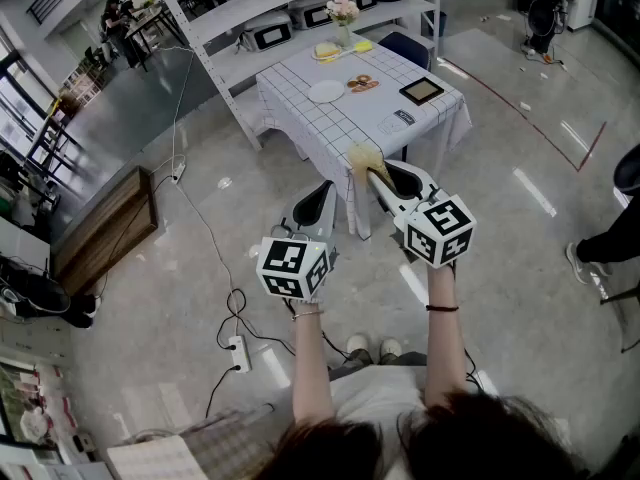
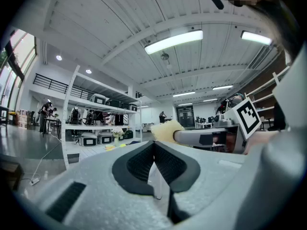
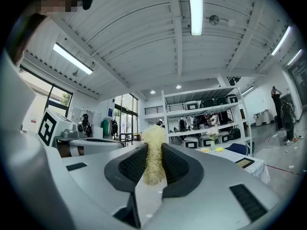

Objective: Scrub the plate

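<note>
right gripper (image 3: 154, 150): clenched on a pale yellow fibrous scrubber (image 3: 154, 140), which stands upright between the pads with its tuft sticking out past them
left gripper (image 2: 154, 146): jaws pressed together, nothing between them

Both are held in the air on the near side of the table (image 1: 340, 118), the right one closer to it and the left one just beside it, a bit further back. In the head view the scrubber tip lines up with the table's near corner; can't tell if it touches

plate (image 1: 326, 92): white, lying flat on the table's checked cloth toward the table's left side, well apart from both grippers

Also on the table:
- right of the plate: small dish (image 1: 362, 84) with something brown on it
- further right: dark framed square (image 1: 421, 91)
- at the table's far edge: vase of flowers (image 1: 343, 13), with yellow items (image 1: 330, 51) just beside it

Behind the table is a white shelf rack (image 1: 300, 8). On the near side of the table, off to its left, a power strip (image 1: 238, 348) with its cable lies on the floor
</note>
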`<state>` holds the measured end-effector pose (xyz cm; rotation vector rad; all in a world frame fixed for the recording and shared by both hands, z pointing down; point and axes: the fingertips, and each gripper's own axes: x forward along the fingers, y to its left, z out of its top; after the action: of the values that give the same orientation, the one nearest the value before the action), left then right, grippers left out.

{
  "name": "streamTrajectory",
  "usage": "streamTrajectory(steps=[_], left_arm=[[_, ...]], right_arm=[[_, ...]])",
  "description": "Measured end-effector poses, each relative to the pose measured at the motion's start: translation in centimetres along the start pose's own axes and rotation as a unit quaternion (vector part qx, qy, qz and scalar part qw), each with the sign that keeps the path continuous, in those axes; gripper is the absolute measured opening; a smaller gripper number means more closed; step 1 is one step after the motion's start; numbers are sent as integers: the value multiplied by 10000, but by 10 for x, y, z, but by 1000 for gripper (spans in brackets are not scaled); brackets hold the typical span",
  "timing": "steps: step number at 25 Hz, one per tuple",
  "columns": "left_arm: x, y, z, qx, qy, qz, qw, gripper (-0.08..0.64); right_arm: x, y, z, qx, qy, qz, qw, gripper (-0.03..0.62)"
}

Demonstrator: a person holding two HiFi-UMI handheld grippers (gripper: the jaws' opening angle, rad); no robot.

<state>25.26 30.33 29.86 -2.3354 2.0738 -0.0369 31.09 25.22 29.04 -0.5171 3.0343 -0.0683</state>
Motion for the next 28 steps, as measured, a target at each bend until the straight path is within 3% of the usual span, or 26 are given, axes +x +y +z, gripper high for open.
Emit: streamTrajectory(steps=[9, 13, 28], left_arm=[[9, -5, 1, -100, -71, -61, 9999, 11], [15, -6, -6, 104, 114, 21, 9999, 11], [29, 0, -28, -46, 282, 384, 9989, 11]], right_arm=[[-1, -8, 2, 35, -46, 59, 10000, 80], [-1, -15, 0, 99, -55, 98, 9999, 80], [19, -23, -23, 57, 248, 522, 9983, 80]])
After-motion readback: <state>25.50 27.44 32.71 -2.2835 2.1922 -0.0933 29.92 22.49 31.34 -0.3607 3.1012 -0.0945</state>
